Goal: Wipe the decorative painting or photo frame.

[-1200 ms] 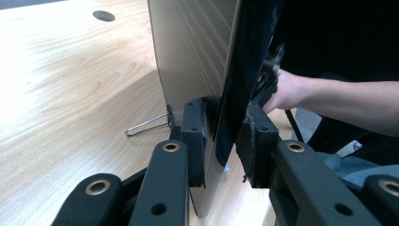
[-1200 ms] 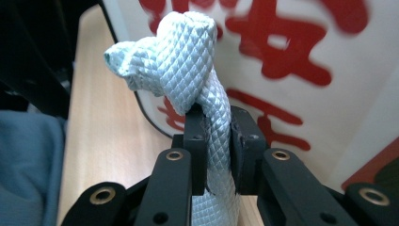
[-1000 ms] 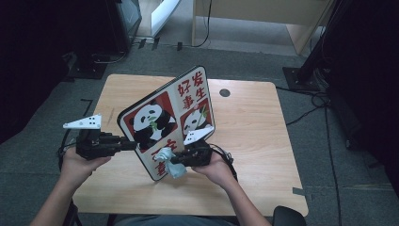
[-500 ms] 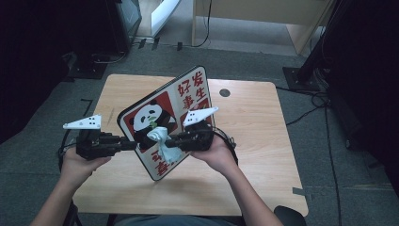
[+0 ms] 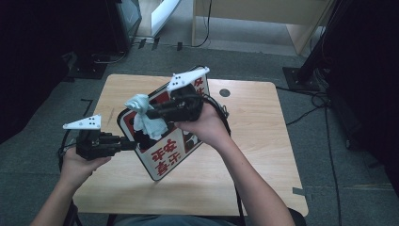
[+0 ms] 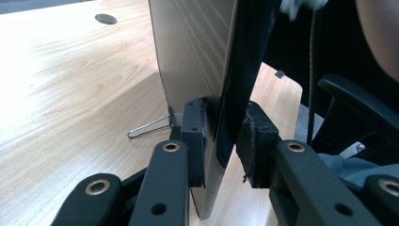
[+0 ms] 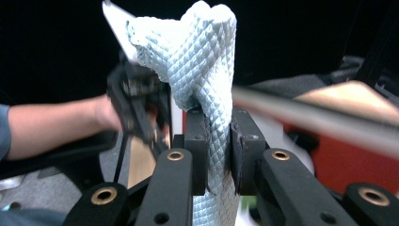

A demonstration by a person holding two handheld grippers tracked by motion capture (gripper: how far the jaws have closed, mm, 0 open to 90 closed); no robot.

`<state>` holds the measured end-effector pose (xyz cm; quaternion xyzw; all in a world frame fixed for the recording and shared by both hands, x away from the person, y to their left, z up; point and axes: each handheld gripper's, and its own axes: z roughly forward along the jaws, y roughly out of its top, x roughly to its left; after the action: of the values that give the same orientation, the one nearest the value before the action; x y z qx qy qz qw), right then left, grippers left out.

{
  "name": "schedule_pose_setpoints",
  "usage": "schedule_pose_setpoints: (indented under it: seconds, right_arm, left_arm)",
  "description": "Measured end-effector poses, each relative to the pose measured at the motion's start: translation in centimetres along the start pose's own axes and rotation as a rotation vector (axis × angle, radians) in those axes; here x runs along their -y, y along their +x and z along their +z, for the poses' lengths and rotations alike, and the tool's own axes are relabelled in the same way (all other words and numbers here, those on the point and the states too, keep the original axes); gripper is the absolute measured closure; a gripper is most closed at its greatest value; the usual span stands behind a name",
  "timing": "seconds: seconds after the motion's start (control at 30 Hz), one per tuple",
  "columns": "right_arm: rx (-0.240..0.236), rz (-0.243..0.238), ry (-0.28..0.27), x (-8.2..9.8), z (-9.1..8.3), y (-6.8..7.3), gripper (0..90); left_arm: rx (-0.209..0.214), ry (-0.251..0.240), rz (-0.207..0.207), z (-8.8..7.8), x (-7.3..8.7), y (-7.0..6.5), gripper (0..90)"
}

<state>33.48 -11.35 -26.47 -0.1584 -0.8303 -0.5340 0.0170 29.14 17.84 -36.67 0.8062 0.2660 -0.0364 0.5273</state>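
the left hand-held gripper [image 5: 129, 142] sits low at the left side of the table [image 5: 263, 141], its jaws clamped on the edge of a flat picture board [image 5: 167, 153]. in the left gripper view the two black pads [image 6: 195, 136] press on either side of the board's thin edge, the pale back of the board [image 6: 193, 52] rising upright between them, and a small wire stand [image 6: 150, 126] pokes out behind it onto the wood. from the high view the board stands tilted on the table, its lower corner toward the person, its printed face showing red characters on a white ground and part of a black and white panda picture.

the right hand-held gripper [image 5: 153, 113] is held up above the board, level with its upper half, with the grey three-cornered plate [image 5: 188, 79] on top of it. its jaws are closed tight on a crumpled pale blue cloth [image 5: 143, 115]. in the right gripper view the cloth [image 7: 200, 61], with its quilted diamond texture, is pinched between the pads [image 7: 195, 141] and bunches up above them in a twisted wad, while more of it hangs down below the jaws. in the high view the cloth hangs in front of the upper left part of the board's face; whether it touches the board i cannot tell. behind the cloth, the right gripper view catches the person's other forearm [image 7: 56, 125] and the left gripper farther off, blurred.
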Motion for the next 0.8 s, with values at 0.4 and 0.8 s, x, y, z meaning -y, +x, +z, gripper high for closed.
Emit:
schedule_pose_setpoints:
  seconds: [0.4,0.8]
  right_arm:
    - [-0.010,-0.060,-0.011,-6.5,2.9,0.6,79.7]
    - [-0.002,-0.019,0.058,-5.1,5.6,-0.6,79.5]
  left_arm:
    - [0.001,-0.002,0.007,0.0,0.0,0.1,74.3]
    - [-0.003,-0.004,0.010,0.0,0.0,0.0,74.4]
